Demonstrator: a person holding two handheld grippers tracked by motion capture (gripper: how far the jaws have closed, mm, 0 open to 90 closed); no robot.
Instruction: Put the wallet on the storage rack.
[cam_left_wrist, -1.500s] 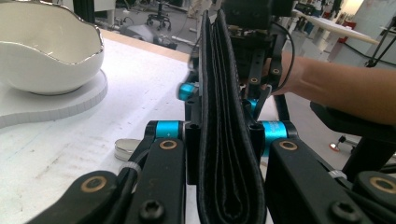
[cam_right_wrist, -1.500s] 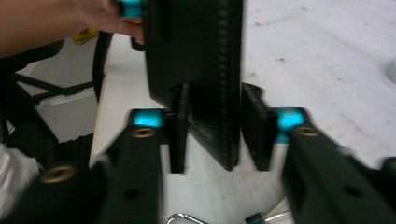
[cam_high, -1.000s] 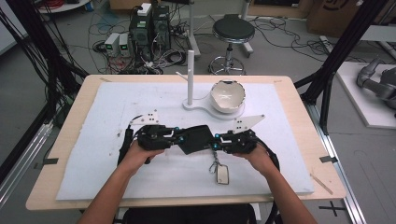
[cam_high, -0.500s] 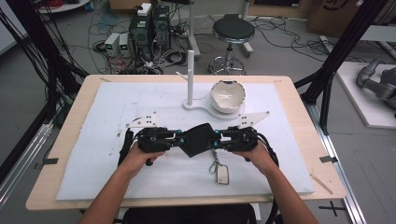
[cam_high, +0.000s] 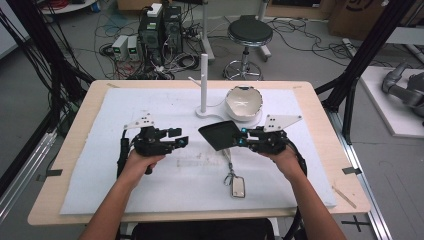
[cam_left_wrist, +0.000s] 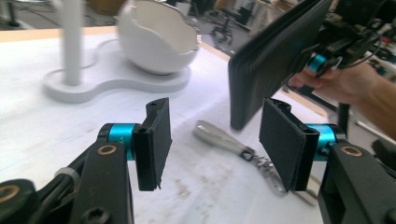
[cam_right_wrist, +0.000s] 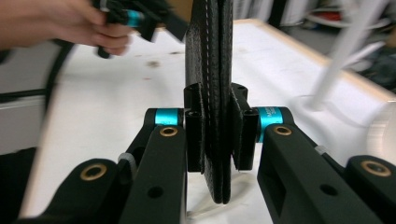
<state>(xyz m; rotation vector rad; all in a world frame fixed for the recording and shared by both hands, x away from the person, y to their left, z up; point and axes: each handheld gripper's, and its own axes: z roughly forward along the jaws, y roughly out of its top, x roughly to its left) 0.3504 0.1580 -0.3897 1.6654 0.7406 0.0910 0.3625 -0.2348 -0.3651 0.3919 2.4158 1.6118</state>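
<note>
I'm clamping the black wallet (cam_high: 220, 135) upright in my right gripper (cam_high: 243, 137) above the table (cam_high: 75, 125), left gripper (cam_high: 181, 141) hanging apart and empty beside it, keys (cam_high: 234, 182) lying on the mat, end goal unclear.

In the right gripper view the black wallet (cam_right_wrist: 214, 70) is cut by the top edge; at right, the white post (cam_right_wrist: 348, 51) is blurred.

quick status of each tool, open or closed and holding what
Left tool: open, holding nothing.
Right tool: closed on the black wallet, lifted off the table.
</note>
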